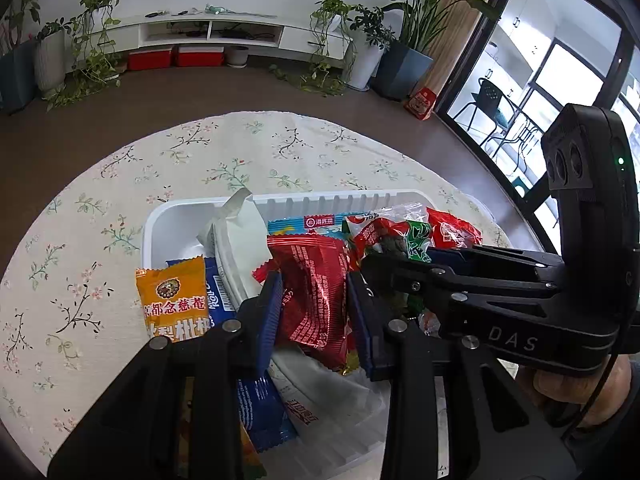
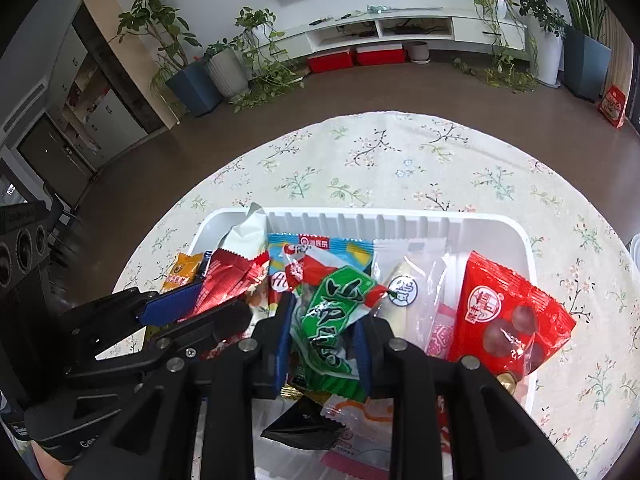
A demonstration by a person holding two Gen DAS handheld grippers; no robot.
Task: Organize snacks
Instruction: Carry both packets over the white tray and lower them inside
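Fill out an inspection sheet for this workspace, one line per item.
Surface: round table under a floral cloth.
Job's things: white tray filled with snack packets; orange packet at its left edge.
Clutter: nothing seen.
Grippers: left gripper shut on a red packet; right gripper shut on a green packet.
Cables: thin black cable by the hand.
Surroundings: potted plants, red boxes under a white shelf.

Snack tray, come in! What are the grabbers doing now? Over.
Left gripper shut on red packet. Right gripper shut on green packet. Both over white tray, already crowded with snacks. Nothing blocking.
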